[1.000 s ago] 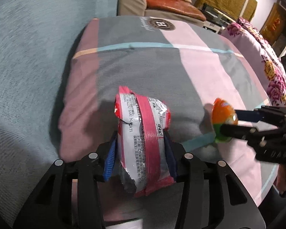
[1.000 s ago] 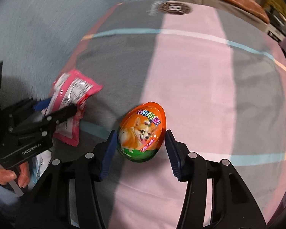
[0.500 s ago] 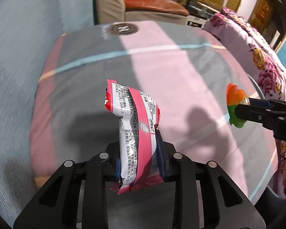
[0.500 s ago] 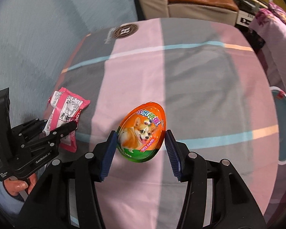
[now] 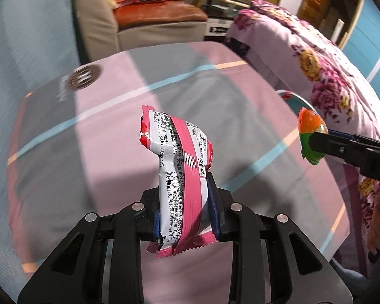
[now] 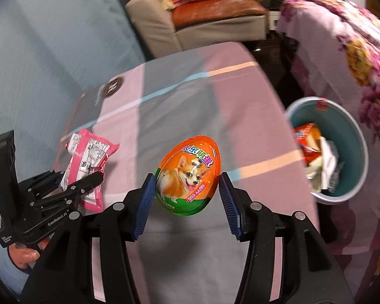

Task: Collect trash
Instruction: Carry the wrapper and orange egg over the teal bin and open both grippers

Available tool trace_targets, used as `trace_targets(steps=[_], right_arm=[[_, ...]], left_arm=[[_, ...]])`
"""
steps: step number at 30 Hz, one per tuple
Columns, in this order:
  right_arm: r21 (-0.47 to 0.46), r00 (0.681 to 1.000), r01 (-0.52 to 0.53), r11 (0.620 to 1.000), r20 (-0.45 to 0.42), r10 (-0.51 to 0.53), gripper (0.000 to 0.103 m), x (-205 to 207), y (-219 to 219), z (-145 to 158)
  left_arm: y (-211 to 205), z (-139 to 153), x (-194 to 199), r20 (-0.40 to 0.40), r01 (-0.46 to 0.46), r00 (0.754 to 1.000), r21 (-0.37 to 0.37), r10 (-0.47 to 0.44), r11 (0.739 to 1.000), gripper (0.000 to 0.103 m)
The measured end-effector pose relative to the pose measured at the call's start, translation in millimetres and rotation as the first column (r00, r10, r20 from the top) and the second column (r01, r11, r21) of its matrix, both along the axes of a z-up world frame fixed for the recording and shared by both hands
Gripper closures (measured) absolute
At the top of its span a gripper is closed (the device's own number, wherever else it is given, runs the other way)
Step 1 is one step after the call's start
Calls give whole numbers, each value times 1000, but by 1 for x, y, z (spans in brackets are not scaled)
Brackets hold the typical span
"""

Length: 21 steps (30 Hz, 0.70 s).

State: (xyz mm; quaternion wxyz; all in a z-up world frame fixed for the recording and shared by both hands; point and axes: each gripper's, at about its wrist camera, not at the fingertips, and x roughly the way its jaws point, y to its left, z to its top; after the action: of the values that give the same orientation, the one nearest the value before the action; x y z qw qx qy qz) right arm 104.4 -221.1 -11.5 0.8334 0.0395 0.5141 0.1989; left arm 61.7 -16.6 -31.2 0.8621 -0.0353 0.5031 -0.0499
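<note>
My left gripper (image 5: 186, 204) is shut on a pink and silver snack wrapper (image 5: 179, 174) and holds it above the striped pink and grey cover (image 5: 114, 131). My right gripper (image 6: 187, 193) is shut on an orange and green plastic egg with a dog picture (image 6: 188, 174), also lifted above the cover. In the right wrist view the left gripper (image 6: 71, 187) with the wrapper (image 6: 88, 162) is at the left. In the left wrist view the right gripper (image 5: 316, 144) and egg (image 5: 310, 134) are at the right. A teal trash bin (image 6: 352, 152) stands at the right, holding several wrappers.
A beige armchair with an orange cushion (image 6: 215, 10) stands beyond the far edge. A floral purple bedspread (image 5: 329, 76) rises on the right, just past the bin. Grey-blue fabric (image 5: 25, 38) lies to the left of the cover.
Both grippers have lifted their items off the cover and swung toward the right. The trash bin has come fully into the right wrist view.
</note>
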Motion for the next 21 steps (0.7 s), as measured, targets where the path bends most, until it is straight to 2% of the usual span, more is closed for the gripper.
trace_targets(steps=[6,13,21], right_arm=[[20,992,123,992,31,-124,54,9,-76,12],[47,967,247,968,61,-249,54,19,-155,24],[56,950,307,950,44,-310,54,29,-206,17]], left_arm=[[-58,11,29,22,80,997,-14,-80,997,74],[-126,20,57,32,177,984,-12,-176,984,74],[-185,19,81,21,251,968,-10,-251,968,73]])
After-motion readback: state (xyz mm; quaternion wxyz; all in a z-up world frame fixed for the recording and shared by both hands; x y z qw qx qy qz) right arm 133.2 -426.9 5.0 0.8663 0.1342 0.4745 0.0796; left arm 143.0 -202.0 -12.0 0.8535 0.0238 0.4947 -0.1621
